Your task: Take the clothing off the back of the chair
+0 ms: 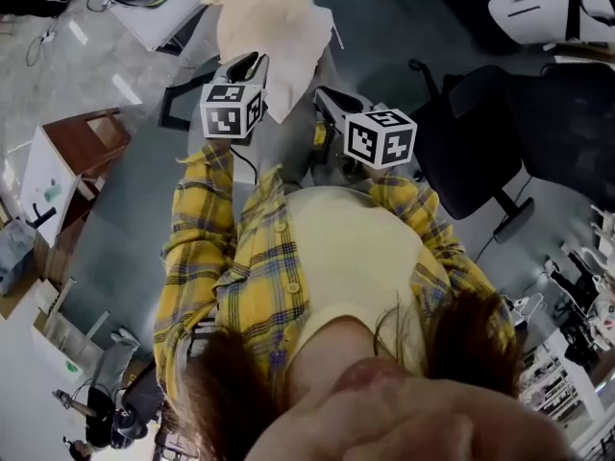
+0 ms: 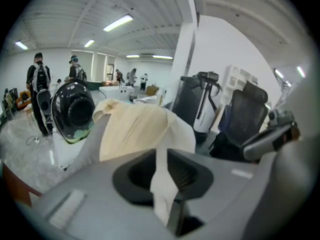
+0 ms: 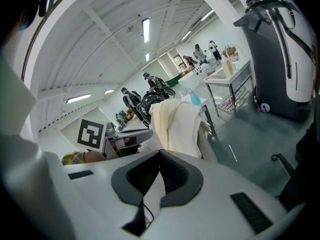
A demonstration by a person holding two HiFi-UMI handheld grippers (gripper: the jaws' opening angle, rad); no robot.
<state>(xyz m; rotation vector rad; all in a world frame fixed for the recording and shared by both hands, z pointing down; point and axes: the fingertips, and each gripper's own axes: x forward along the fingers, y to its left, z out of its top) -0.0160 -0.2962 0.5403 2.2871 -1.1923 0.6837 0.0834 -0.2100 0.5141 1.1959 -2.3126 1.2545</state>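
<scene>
Head view: cream clothing (image 1: 274, 29) drapes chair (image 2: 90, 142), black chair (image 1: 480, 133) nearby; left gripper (image 1: 245, 64) jaws ajar, right gripper (image 1: 330, 96) jaws together.

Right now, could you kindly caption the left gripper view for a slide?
Left claw, slightly parted, faces a cream garment draped over a chair.

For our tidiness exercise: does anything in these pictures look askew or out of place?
The cream garment hangs crookedly over the chair back, bunched, with one corner drooping lower. Nothing looks spilled or damaged.
</scene>
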